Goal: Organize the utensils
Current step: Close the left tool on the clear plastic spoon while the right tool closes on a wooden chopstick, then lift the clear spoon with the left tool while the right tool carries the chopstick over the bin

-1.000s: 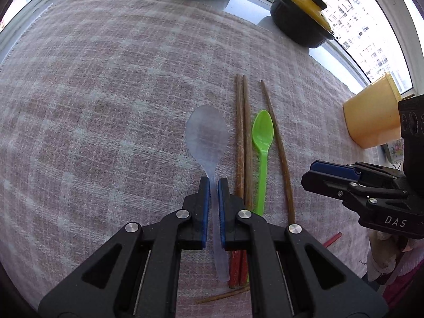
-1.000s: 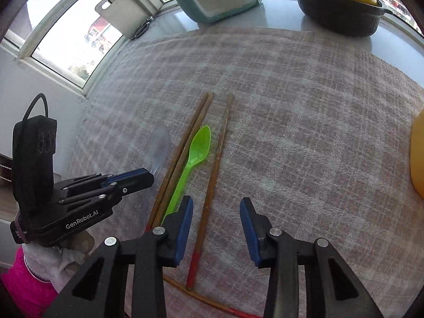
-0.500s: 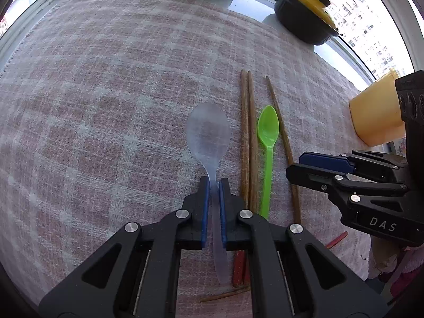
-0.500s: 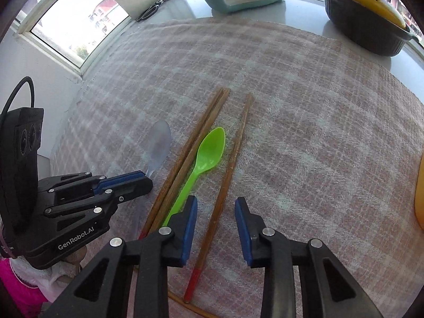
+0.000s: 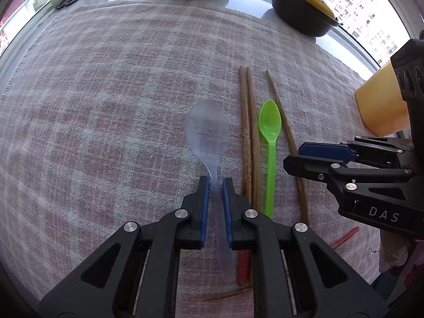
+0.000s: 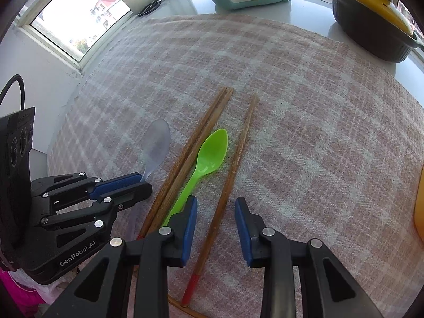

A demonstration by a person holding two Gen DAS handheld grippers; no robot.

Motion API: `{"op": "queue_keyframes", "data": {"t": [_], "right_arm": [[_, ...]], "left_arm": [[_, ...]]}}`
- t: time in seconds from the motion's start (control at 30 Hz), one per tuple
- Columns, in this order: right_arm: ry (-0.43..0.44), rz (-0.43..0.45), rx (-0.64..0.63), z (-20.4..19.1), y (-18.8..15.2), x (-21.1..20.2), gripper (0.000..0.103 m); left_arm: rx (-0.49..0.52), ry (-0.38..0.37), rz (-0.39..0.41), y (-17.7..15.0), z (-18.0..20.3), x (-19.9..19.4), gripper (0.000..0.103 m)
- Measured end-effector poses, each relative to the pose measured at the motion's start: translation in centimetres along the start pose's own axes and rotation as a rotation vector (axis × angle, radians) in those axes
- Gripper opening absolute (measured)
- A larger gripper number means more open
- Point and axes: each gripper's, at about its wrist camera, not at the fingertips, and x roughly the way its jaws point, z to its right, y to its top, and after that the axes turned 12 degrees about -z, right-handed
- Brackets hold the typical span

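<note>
Left gripper [image 5: 215, 185]: our fingers [image 5: 203, 206] pinch the thin handle of the clear spoon [image 5: 208, 132].
Clear spoon: it lies on the checked cloth [image 5: 106, 92], bowl pointing away from us.
Right gripper [image 6: 216, 212]: our fingers [image 6: 189, 228] are spread wide, one on each side of the single chopstick [image 6: 233, 175], not touching it.
Green spoon [image 6: 209, 159]: it lies between the chopstick pair [image 6: 190, 156] and the single chopstick.
Far tabletop: a black pot with a yellow lid [image 6: 371, 26].
</note>
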Motion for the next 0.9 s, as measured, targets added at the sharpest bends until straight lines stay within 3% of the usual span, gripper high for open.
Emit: {"op": "queue_keyframes", "data": {"t": [0.27, 0.43, 0.7, 0.9], "right_arm": [[-0.016, -0.009, -0.009, -0.2, 0.6, 0.2, 0.026], [-0.038, -0.016, -0.018, -0.6, 1.0, 0.3, 0.024], [-0.132, -0.043, -0.068, -1.7, 1.8, 0.6, 0.007], [-0.083, -0.028, -0.034, -0.7, 1.5, 0.3, 0.004]], "left_arm": [[0.019, 0.058, 0.018, 0.0, 0.4, 0.2, 0.011], [-0.052, -0.036, 0.023, 0.2, -1.4, 0.2, 0.007], [-0.106, -0.079, 0.05, -0.4, -2.3, -0.2, 0.005], [-0.138, -0.094, 0.082, -1.2, -3.1, -1.3, 0.004]]}}
